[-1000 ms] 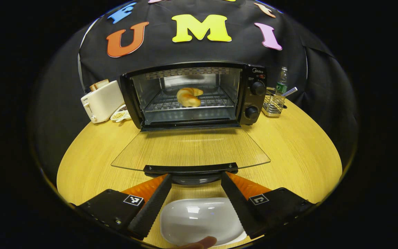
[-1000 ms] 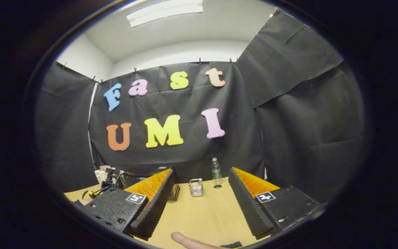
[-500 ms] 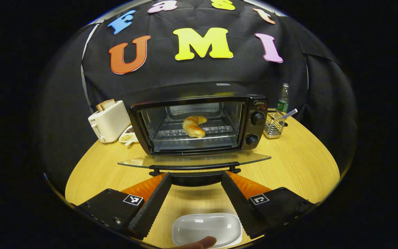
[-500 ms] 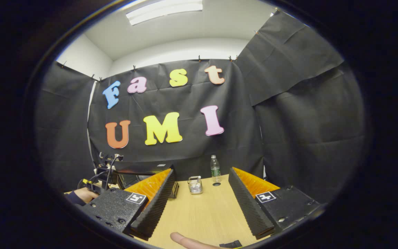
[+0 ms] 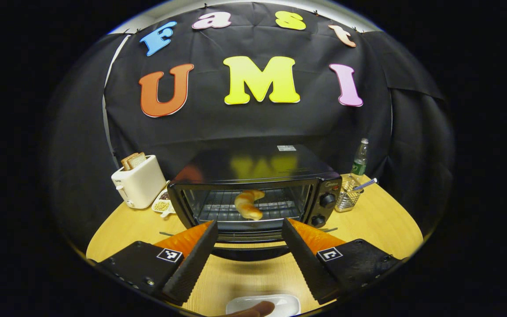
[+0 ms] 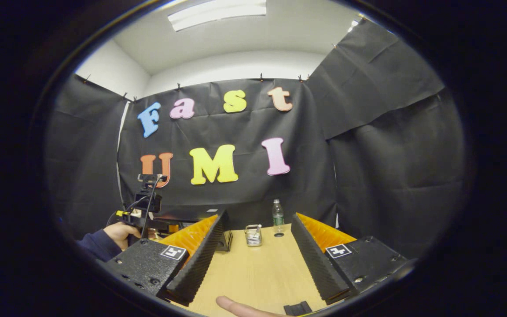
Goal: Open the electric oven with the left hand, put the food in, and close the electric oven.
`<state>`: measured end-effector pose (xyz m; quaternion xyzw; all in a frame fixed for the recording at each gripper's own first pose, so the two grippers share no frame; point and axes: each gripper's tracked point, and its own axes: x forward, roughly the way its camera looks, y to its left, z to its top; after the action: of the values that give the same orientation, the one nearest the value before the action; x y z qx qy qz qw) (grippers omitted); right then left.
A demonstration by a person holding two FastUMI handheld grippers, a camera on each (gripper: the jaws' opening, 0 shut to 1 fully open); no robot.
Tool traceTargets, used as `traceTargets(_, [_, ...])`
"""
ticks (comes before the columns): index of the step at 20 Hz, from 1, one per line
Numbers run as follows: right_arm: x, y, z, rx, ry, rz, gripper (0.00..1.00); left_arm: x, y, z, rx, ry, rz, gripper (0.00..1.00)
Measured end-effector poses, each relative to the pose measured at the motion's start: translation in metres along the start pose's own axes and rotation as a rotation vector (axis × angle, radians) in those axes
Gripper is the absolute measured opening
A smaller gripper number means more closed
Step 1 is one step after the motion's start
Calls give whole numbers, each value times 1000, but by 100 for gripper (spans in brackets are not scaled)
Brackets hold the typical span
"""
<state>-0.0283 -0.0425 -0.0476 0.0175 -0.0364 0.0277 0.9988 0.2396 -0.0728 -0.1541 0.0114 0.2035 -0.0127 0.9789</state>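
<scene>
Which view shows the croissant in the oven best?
The left gripper view: the croissant lies on the rack inside the oven, seen from the front. In the right gripper view only a dark edge of the oven shows beside a finger; I can't make out the croissant.

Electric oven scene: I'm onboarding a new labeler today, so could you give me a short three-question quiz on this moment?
1. True or false: the croissant lies on the rack inside the electric oven.
2. Which object stands left of the oven in the left gripper view? A) white toaster B) water bottle C) wire basket
3. Fill in: the fingers of the left gripper are spread ____, with the oven door's handle between them.

Key:
1. True.
2. A. The white toaster is left of the oven; the water bottle and wire basket are to its right.
3. Open (apart). The right gripper is also open, over the bare table.
</scene>
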Motion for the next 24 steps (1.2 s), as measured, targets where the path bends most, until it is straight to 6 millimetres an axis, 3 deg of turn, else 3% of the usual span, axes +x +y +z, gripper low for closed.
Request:
traceTargets(1, [-5,-1,3,-12,-10,2,96,-4,3,-1,-6,0,10,96])
traceTargets(3, [-7,-7,11,-21,-31,-11,100,-11,-9,3,-26,-27,-40,95])
traceTargets(6, [-7,-5,10,-12,-36,-15,100,-19,-14,-8,-37,-4,-71,95])
traceTargets(9, [-5,5,1,3,-7,21,100,-11,-15,-20,-26,30,-64,95])
traceTargets(12, [1,-2,-1,10,5,15,99,-3,-14,-33,-51,71,-63,95])
traceTargets(14, [3,-5,-2,16,5,3,99,3,-16,-19,-54,14,-65,99])
traceTargets(15, [4,-5,-3,19,9,3,99,5,-16,-17,-51,14,-65,89])
traceTargets(16, [5,-4,-5,22,13,4,99,8,-16,-14,-58,-6,-70,99])
traceTargets(17, [6,-3,-7,24,19,6,100,14,-15,-9,-58,-27,-72,100])
traceTargets(18, [8,-4,-9,25,25,7,100,19,-13,-11,-57,-6,-71,89])
traceTargets(19, [11,-5,-10,24,30,5,99,27,-11,-15,-56,14,-63,98])
traceTargets(20, [13,-6,-12,22,35,1,99,37,-9,-20,-46,26,-44,98])
traceTargets(22, [17,-7,-15,24,42,-6,100,35,-5,-17,-32,5,-30,98])
traceTargets(24, [20,-6,-18,25,51,-12,96,20,-9,-15,-45,-22,-66,98])
